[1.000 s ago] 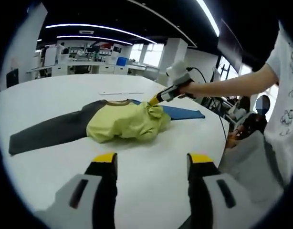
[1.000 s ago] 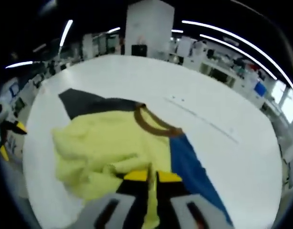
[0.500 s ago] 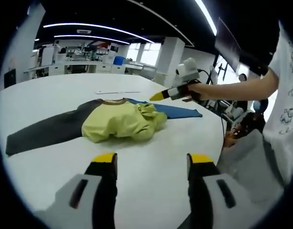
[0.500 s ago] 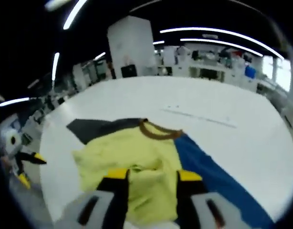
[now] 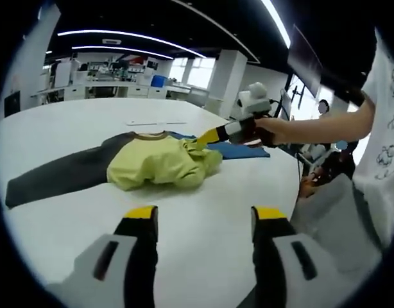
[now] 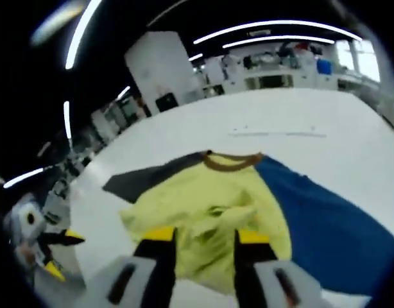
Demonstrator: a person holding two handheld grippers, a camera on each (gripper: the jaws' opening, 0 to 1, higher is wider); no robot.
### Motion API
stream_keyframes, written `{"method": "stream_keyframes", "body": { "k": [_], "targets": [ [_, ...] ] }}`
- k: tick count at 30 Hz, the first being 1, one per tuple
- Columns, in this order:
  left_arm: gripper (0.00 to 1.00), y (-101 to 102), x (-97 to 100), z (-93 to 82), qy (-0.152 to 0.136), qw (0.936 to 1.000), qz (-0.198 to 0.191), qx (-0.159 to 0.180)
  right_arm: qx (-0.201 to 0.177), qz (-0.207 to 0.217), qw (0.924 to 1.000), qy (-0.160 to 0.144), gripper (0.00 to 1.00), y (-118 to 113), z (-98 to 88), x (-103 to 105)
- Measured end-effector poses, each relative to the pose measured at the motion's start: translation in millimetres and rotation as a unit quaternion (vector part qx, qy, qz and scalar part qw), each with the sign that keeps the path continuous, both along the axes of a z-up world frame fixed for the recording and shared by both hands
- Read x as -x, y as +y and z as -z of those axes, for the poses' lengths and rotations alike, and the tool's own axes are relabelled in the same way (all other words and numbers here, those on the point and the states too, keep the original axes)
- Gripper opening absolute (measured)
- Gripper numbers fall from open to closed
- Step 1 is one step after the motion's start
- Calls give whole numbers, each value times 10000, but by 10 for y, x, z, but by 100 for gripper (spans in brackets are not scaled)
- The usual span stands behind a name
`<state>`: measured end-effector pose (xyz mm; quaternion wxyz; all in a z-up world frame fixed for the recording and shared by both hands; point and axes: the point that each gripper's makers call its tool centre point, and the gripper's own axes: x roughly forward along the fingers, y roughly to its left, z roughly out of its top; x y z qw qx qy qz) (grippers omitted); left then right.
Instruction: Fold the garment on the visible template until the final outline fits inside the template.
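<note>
Left gripper view shows the left gripper (image 5: pixel 200 221) with its yellow-tipped jaws spread wide, holding nothing, hovering over bare white table (image 5: pixel 203 192) short of the garment (image 5: pixel 162 163). The garment lies further out on the table: a bunched yellow body in the middle with a brown collar, a dark grey sleeve stretched flat to one side and a blue sleeve to the other. From the right of that view the right gripper (image 5: pixel 206 136) reaches in, held by a person's hand (image 5: pixel 264 131), its yellow tips at the crumpled edge of the yellow cloth; whether they pinch it cannot be told there. Right gripper view looks along the right gripper (image 6: pixel 202 236) from above the garment (image 6: pixel 210 205): its jaws stand clearly apart with yellow folds between and beneath them, nothing clamped. That view also shows the left gripper (image 6: pixel 59 253) low at the table's edge, and the blue sleeve much closer.
</note>
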<state>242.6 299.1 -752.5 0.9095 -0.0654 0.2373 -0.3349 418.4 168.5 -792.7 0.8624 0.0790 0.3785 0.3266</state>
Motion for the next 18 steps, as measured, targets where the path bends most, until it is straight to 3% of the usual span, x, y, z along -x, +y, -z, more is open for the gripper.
{"method": "stream_keyframes", "body": {
  "k": [8,12,18],
  "targets": [
    [55,23,40,3,19,10000,-43,17,-156,255,9995,141,16,-23,33,-47],
    [55,28,41,11,31,10000,-64,17,-142,269,9994,179,0,-32,24,-6],
    [55,27,31,18,28,10000,-48,21,-171,253,9994,160,0,-147,-17,15]
  ]
}}
